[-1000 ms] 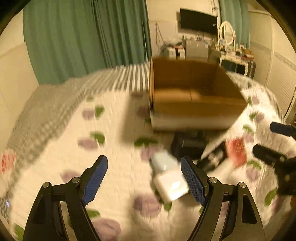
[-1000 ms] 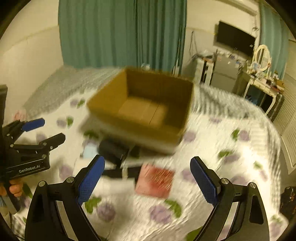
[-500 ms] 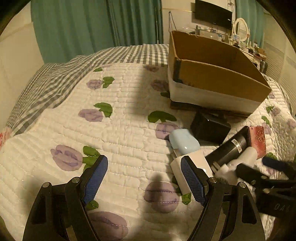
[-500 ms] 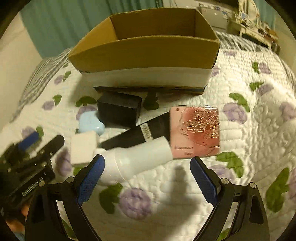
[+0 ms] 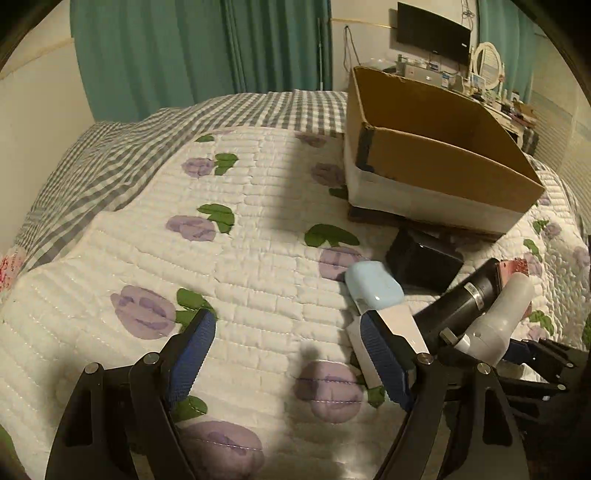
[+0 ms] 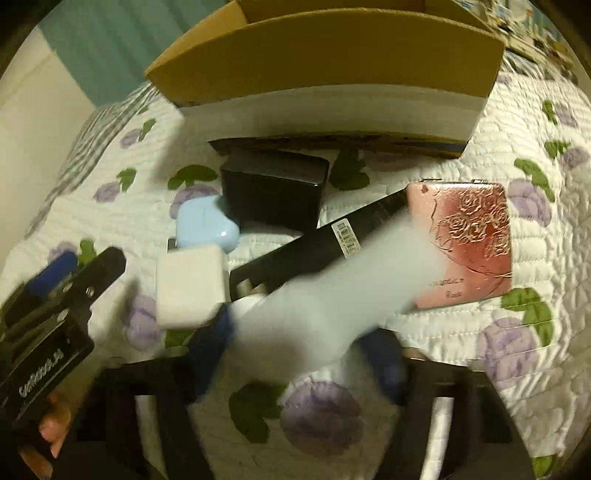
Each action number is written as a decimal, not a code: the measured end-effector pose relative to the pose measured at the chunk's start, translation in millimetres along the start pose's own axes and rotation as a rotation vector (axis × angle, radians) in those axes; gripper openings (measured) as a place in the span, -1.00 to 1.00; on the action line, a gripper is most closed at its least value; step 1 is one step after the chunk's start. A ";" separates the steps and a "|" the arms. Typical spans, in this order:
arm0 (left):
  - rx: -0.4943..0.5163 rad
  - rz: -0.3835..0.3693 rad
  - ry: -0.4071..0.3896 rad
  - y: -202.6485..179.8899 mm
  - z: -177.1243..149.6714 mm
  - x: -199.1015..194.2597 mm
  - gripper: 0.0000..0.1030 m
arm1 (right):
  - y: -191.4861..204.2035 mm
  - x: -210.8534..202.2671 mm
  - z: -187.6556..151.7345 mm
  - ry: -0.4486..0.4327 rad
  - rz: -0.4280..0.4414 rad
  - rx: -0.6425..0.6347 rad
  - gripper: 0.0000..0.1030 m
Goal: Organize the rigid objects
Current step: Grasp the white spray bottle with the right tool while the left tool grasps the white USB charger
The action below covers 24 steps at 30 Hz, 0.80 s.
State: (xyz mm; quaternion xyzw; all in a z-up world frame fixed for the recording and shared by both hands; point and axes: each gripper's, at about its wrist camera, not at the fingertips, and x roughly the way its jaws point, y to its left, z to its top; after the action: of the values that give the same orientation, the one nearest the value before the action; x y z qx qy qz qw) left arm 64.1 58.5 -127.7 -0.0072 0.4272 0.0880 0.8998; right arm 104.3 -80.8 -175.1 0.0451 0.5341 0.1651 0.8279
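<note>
A cardboard box (image 5: 436, 162) stands on the quilted bed, also in the right wrist view (image 6: 325, 44). In front of it lie a black box (image 6: 273, 192), a light blue case (image 6: 205, 225), a white cube charger (image 6: 188, 284), a black tube (image 6: 317, 240), a pink rose-embossed case (image 6: 469, 243) and a white bottle (image 6: 332, 299). My right gripper (image 6: 299, 350) has closed around the white bottle, which is blurred. My left gripper (image 5: 288, 354) is open and empty over the quilt, its right finger beside the white charger (image 5: 388, 336).
The quilt (image 5: 221, 258) has purple flowers; a grey checked blanket (image 5: 110, 155) lies at the far left. Green curtains (image 5: 199, 51) and a cluttered desk with a TV (image 5: 432, 26) stand behind the bed.
My right gripper dropped towards the objects and its fingers closed in on the white bottle. My left gripper came lower and closer to the white charger.
</note>
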 end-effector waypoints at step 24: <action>0.119 -0.120 0.152 -68.1 -10.2 37.4 0.49 | -41.1 -38.4 2.2 -0.021 -0.127 -0.182 0.17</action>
State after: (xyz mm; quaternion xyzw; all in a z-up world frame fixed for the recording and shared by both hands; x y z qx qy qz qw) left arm 90.6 -3.7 -167.2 0.0139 0.4976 0.0076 0.8673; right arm 101.1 -131.7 -151.1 -0.0624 0.5099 0.1597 0.8430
